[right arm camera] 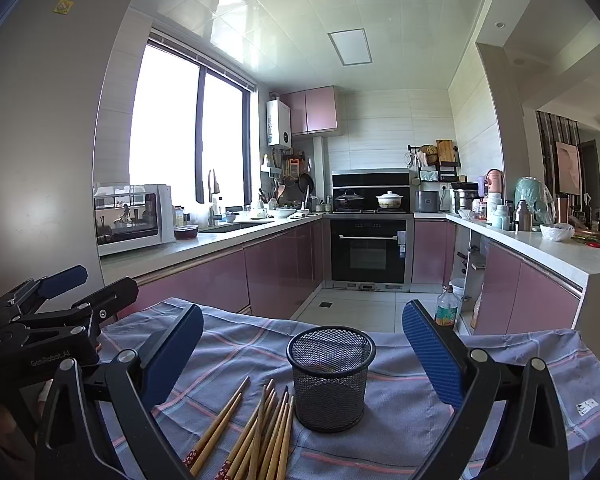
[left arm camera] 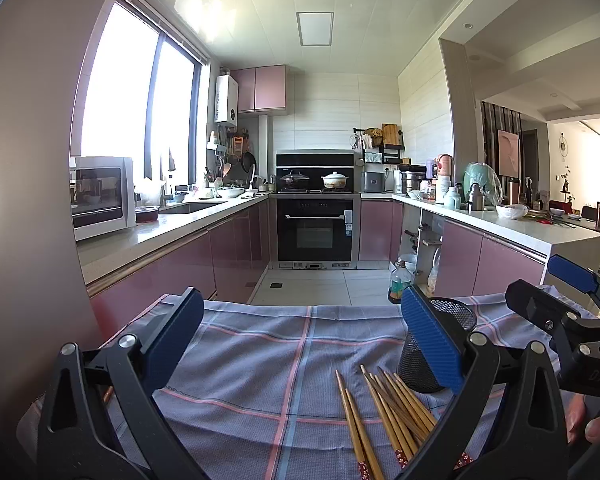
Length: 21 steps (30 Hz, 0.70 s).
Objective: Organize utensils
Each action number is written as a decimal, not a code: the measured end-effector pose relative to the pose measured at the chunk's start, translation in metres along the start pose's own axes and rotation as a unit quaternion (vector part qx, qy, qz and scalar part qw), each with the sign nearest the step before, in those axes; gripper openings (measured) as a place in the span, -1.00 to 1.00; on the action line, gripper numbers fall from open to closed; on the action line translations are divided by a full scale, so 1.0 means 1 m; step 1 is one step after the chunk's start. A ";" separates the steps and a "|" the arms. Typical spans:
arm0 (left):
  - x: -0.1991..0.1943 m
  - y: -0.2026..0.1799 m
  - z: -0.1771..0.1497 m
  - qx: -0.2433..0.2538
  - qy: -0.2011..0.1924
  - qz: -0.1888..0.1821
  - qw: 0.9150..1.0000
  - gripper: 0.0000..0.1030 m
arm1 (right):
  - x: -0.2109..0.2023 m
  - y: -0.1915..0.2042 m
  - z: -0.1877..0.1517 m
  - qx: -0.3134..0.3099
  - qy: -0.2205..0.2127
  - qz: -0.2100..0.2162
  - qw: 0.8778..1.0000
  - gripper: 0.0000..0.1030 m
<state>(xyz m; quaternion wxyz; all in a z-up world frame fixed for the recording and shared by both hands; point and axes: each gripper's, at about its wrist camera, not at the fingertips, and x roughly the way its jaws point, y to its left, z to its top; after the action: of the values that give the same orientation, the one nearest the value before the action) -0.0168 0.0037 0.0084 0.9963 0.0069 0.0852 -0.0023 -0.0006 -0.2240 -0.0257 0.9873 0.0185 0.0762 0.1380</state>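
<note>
Several wooden chopsticks (left arm camera: 392,416) (right arm camera: 256,432) lie loose on a blue checked cloth (left arm camera: 268,364) (right arm camera: 412,392). A black mesh holder (right arm camera: 330,380) (left arm camera: 460,316) stands upright and empty just right of them. My left gripper (left arm camera: 300,344) is open above the cloth, the chopsticks near its right finger. My right gripper (right arm camera: 302,348) is open with the mesh holder framed between its fingers. Each gripper shows at the edge of the other's view: the right gripper (left arm camera: 572,304) and the left gripper (right arm camera: 60,292).
Pink kitchen cabinets with a worktop (left arm camera: 172,224) run along both sides, an oven (right arm camera: 370,252) at the far end. A bottle (right arm camera: 446,308) stands on the floor beyond the cloth's far edge. A fingertip (left arm camera: 598,430) shows at lower right.
</note>
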 end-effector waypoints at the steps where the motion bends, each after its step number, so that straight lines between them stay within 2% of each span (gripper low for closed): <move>1: 0.000 0.000 0.000 0.000 0.000 0.000 1.000 0.89 | 0.000 0.000 0.000 0.000 0.000 0.000 1.000 0.87; 21: 0.001 -0.001 0.000 0.000 0.001 0.001 1.000 0.89 | 0.001 -0.003 -0.001 0.003 0.000 0.002 1.000 0.87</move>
<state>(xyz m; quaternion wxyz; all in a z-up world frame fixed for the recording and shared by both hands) -0.0156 0.0029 0.0081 0.9962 0.0074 0.0867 -0.0012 0.0013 -0.2269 -0.0268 0.9870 0.0216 0.0762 0.1400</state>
